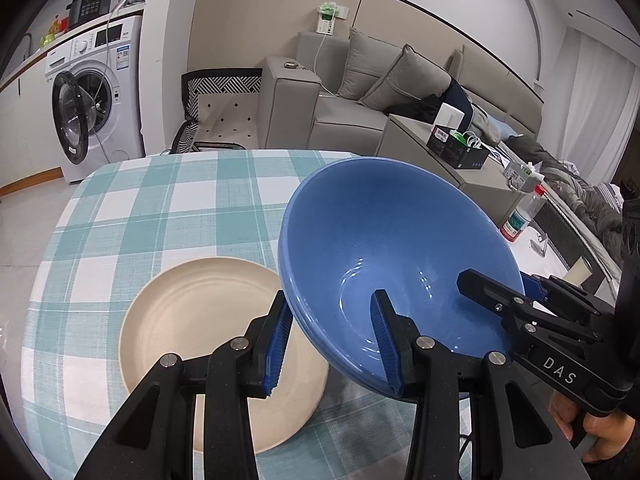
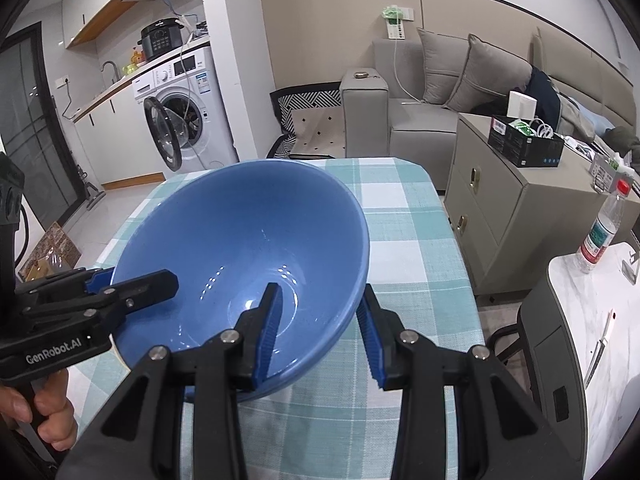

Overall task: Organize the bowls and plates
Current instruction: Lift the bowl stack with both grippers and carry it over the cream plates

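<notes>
A cream plate with faint ridged rings lies empty on the checked cloth, near the table's front edge, with open cloth beyond it. Right of it, the glossy blue bowl, also empty, hangs tilted above the table, partly over the plate's rim. The left gripper clamps the bowl's near-left wall, one finger inside and one outside. The right gripper bites the near-right rim the same way. Further right stand a grey cabinet and a bottle.
</notes>
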A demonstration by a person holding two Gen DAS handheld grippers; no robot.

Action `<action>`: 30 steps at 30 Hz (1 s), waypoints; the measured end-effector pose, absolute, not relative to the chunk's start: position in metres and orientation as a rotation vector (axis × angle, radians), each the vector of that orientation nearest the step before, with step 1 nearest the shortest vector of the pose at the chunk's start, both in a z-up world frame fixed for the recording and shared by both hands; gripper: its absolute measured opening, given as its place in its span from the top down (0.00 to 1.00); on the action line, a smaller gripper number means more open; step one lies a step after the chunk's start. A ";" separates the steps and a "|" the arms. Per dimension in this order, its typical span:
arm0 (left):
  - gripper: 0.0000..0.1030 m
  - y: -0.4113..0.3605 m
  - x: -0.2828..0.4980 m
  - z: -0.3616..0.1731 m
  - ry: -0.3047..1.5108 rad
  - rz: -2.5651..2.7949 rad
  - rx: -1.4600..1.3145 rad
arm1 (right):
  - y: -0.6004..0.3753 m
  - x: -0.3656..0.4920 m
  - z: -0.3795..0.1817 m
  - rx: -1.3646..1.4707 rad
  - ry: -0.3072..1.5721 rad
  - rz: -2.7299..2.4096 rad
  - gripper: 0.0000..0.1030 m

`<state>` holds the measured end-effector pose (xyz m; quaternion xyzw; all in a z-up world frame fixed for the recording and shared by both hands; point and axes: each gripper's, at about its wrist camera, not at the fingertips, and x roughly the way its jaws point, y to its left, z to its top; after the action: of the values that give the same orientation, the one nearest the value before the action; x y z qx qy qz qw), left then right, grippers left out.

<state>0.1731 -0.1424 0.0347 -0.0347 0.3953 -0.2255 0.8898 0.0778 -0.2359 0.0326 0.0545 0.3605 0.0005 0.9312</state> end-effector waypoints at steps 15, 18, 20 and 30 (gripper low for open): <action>0.60 -0.087 0.164 0.044 0.797 -0.391 -0.094 | -0.189 0.089 0.041 0.073 0.733 0.073 0.63; 0.60 -0.076 0.164 0.043 0.795 -0.372 -0.106 | -0.179 0.093 0.040 0.065 0.734 0.089 0.63; 0.60 -0.069 0.164 0.042 0.796 -0.361 -0.112 | -0.172 0.096 0.039 0.059 0.739 0.101 0.63; 0.60 -0.041 0.172 0.033 0.800 -0.296 -0.133 | -0.146 0.115 0.032 0.051 0.744 0.143 0.63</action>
<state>0.1724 -0.0408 0.0331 -0.0647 0.3876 -0.1433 0.9083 0.1148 -0.1458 0.0322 0.0247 0.3630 0.0700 0.9288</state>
